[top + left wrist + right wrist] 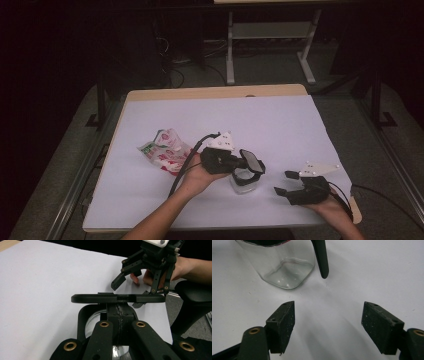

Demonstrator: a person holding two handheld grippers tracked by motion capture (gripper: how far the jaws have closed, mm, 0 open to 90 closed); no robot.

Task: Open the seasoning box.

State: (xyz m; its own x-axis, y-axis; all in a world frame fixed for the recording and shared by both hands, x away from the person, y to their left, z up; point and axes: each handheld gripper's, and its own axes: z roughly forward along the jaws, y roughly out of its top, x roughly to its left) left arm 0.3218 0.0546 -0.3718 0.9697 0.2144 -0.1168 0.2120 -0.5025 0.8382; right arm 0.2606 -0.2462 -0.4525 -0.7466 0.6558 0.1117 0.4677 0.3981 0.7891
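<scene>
A clear glass jar (245,182) stands on the white table cover (225,115), right of centre near the front. Just above its mouth, my left gripper (245,161) is shut on the rim of a black lid (253,163), which is tilted over the jar. In the left gripper view the lid (117,298) shows edge-on across my closed jaws, with the jar (93,323) below. My right gripper (284,183) rests open to the right of the jar, its pads (283,320) wide apart with bare table between them; the jar (282,267) lies ahead of it.
A crumpled red, white and green snack packet (165,151) lies left of the left hand. The left gripper's black cable (187,162) loops over the table beside it. The table's front edge (200,227) is close below both hands. A white table frame (270,40) stands on the floor beyond.
</scene>
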